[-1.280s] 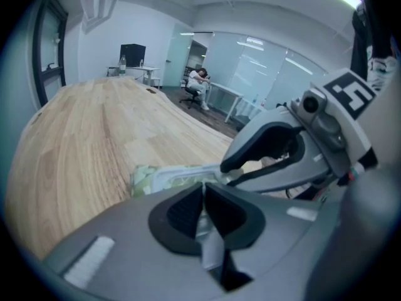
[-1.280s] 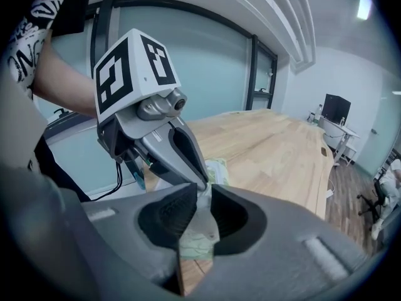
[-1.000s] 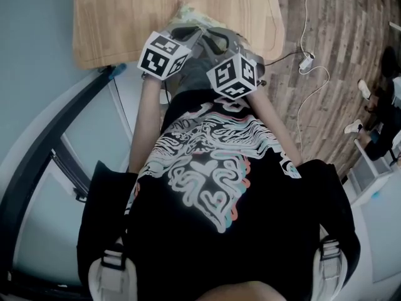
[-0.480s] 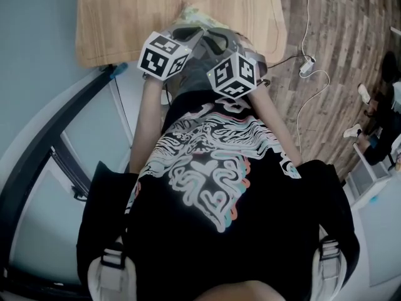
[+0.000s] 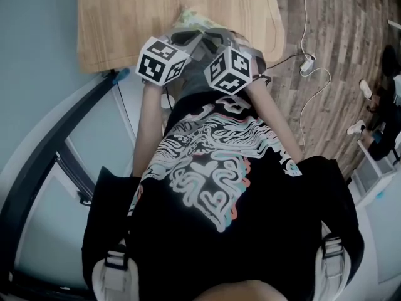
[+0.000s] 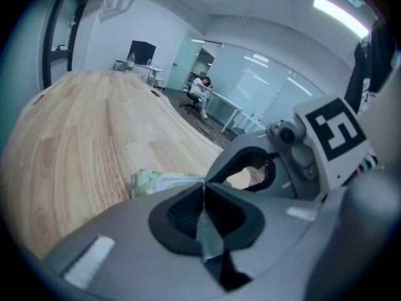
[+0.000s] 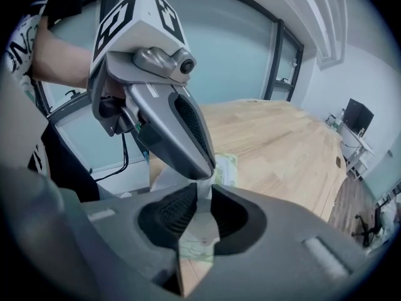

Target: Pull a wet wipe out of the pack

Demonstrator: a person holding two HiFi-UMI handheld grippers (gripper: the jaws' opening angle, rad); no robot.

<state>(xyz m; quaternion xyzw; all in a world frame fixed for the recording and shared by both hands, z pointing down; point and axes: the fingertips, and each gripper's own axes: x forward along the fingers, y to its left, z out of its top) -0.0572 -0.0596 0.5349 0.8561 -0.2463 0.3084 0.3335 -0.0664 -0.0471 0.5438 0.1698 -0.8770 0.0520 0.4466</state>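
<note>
At near edge of wooden table [image 5: 125,17], over pack [image 5: 193,19]: white wet wipe [image 7: 166,178] pinched in right gripper [image 7: 205,193]; left gripper [image 6: 203,188] clenched alongside.

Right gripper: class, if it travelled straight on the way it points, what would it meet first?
Probably the left gripper: its tip sits just ahead of the right gripper, whose jaws pinch a white sheet. The wipe pack lies beyond on the table. Depth is unclear.
</note>
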